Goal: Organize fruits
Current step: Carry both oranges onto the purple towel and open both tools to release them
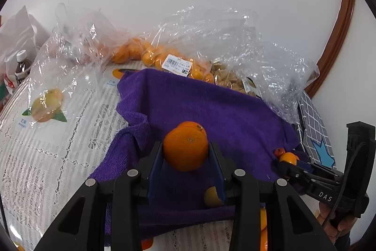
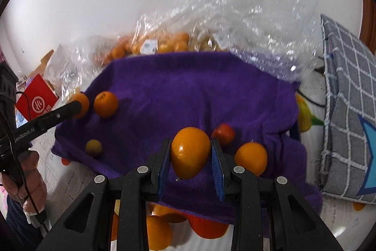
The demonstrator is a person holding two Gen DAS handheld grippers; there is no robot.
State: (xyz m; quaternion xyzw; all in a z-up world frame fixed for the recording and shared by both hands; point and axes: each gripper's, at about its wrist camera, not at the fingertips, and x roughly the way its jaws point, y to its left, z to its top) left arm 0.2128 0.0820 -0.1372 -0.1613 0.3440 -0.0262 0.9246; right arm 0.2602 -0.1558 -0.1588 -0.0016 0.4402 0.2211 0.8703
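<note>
A purple towel lies on the table. My left gripper is shut on an orange, with a second orange just behind it. In the right wrist view the left gripper shows at the left, by two oranges. My right gripper is shut on an orange above the towel. A red fruit, another orange and a small yellow-green fruit lie on the towel. The right gripper shows at the right of the left wrist view, an orange in it.
Clear plastic bags hold small oranges and pale nuts at the back. A lace tablecloth with fruit pictures covers the table. A checked cushion stands at the right. A bottle and red box stand left. More fruit lies below the towel's edge.
</note>
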